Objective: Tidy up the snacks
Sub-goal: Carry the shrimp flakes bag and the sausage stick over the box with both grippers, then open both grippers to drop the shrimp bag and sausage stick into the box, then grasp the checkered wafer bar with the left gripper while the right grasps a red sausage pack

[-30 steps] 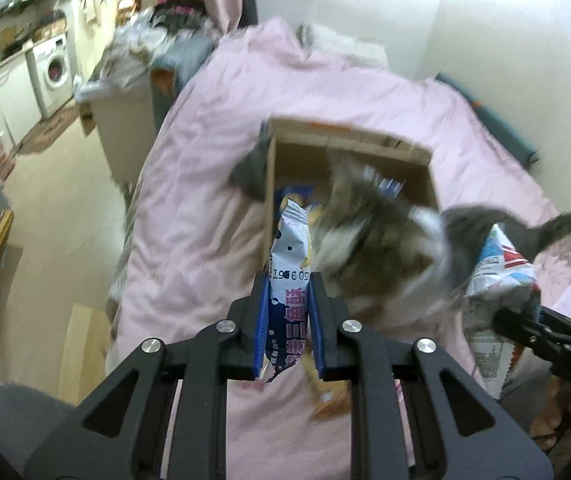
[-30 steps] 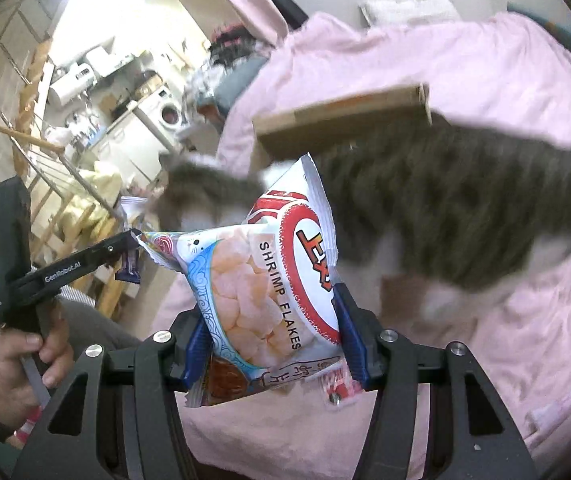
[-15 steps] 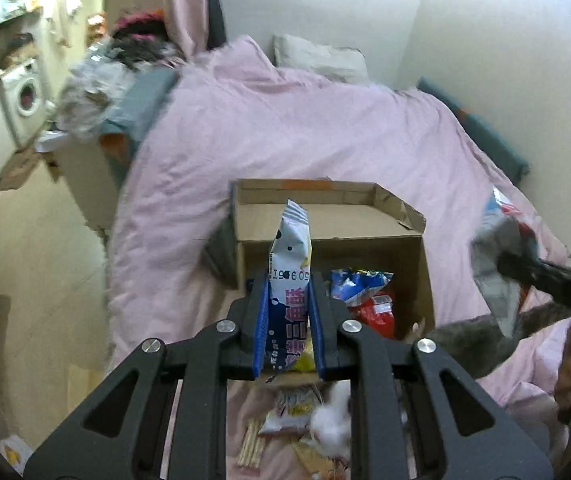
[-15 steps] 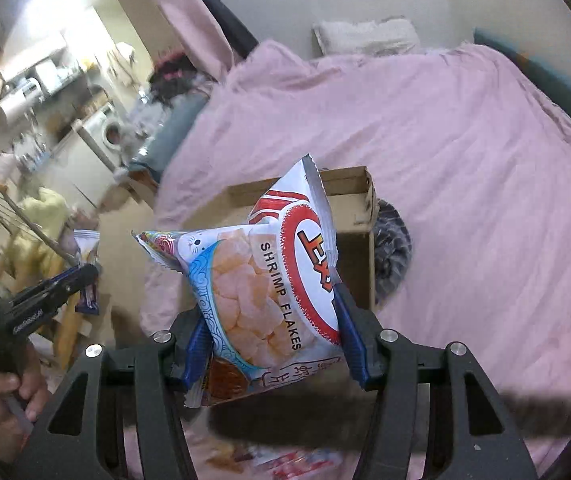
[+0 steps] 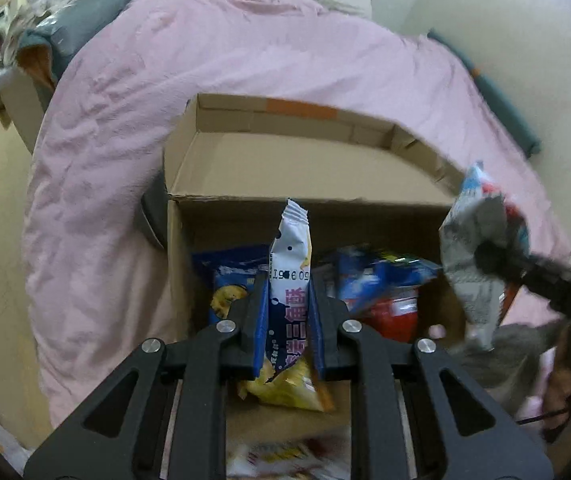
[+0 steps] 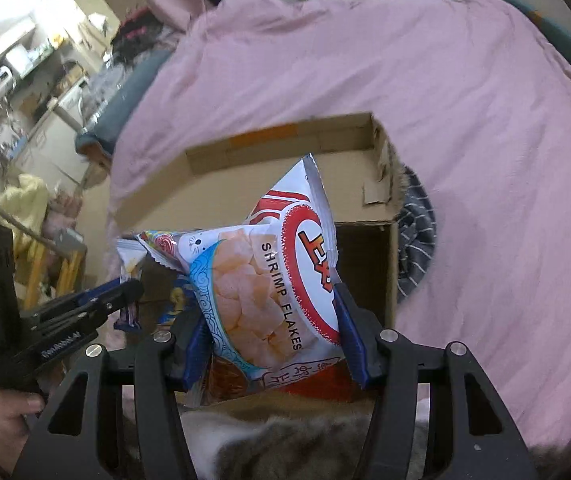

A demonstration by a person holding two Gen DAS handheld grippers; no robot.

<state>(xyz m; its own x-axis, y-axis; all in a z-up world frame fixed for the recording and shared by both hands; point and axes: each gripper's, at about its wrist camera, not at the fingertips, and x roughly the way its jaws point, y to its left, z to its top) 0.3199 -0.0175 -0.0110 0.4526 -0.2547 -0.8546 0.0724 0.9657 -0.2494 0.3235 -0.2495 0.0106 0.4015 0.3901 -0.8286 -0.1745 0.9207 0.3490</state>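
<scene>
- two snack packets hang above the open brown cardboard box (image 5: 325,168) that sits on a pink quilted bed cover (image 5: 125,120); each is pinched in a hand-held gripper.
- the left gripper (image 5: 288,320) is closed tight on a narrow white foil sachet with dark dots and pink lettering (image 5: 290,264). the sachet stands upright between the blue pads, its crimped top rising over the box's near wall and its lower end poking out below the jaws.
- the right gripper (image 6: 273,344) holds a puffy white, red and blue bag printed "shrimp flakes" (image 6: 269,280). its jaws stand about half apart, pressing the bag's two sides; the bag is tilted, its sealed top corner toward the box's far wall.
- in the box, against its near wall, lie a blue and yellow packet (image 5: 229,284) and a blue and red packet (image 5: 385,288); the rest of the floor is hidden.
- handling, as judged: both packs look light and soft, with slick film that could slide in the pads. the air-filled shrimp bag likely gives under pressure and its flakes may crush, so a hold on the crimped seam or edge seems safer than on the belly. the flat sachet is stiffer and suits a mid-body pinch.
- a grey and white furry animal (image 6: 285,440) lies just short of the box's near wall, under the right gripper, close enough to get in the way of a drop.
</scene>
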